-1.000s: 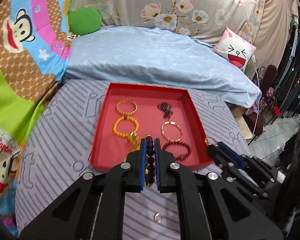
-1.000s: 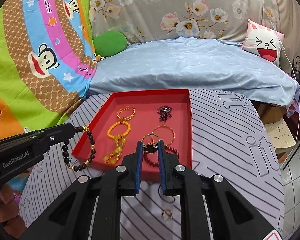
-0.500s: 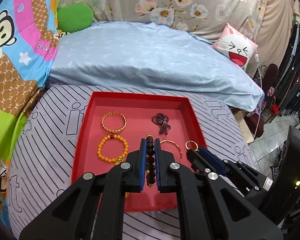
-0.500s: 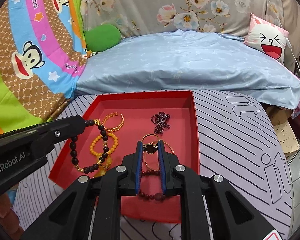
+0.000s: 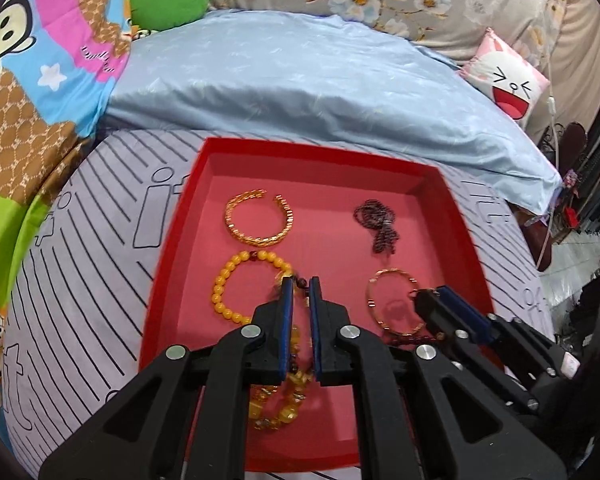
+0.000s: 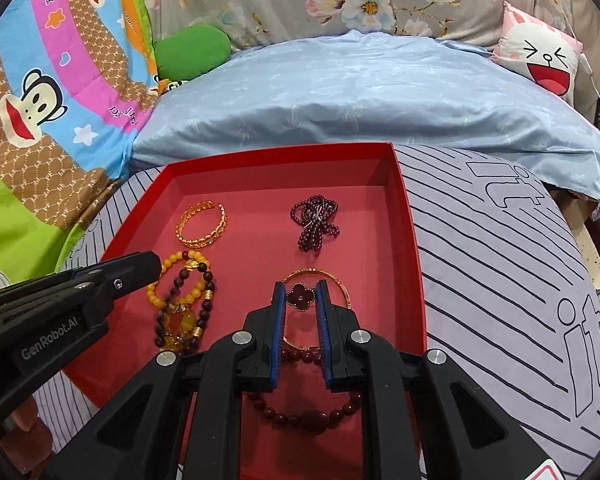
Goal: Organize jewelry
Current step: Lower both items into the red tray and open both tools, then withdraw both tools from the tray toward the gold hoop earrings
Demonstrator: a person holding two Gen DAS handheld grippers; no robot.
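Note:
A red tray [image 5: 172, 248] [image 6: 410, 240] lies on the striped table and holds several bracelets. My left gripper [image 5: 300, 282] [image 6: 148, 268] is shut on a dark bead bracelet [image 6: 202, 300], which hangs low over a yellow bead bracelet [image 5: 224, 284] and an amber one [image 5: 284, 408] in the tray's left half. My right gripper [image 6: 301, 288] [image 5: 428, 294] is shut on the dark clover charm [image 6: 300, 298] of a thin gold bangle, low over another gold bangle [image 5: 380, 284] and a dark red bead bracelet [image 6: 304, 416].
A gold cuff [image 5: 258, 218] [image 6: 200, 224] and a bunched dark bead strand [image 5: 378, 228] [image 6: 314, 220] lie at the tray's far end. A blue-sheeted bed [image 5: 320, 80] runs behind the table, with a green cushion [image 5: 168, 0] and a pink face pillow [image 5: 508, 84].
Both grippers have moved forward over the tray and lower, each carrying its bracelet. The dark bead bracelet now hangs over the yellow and amber beads.

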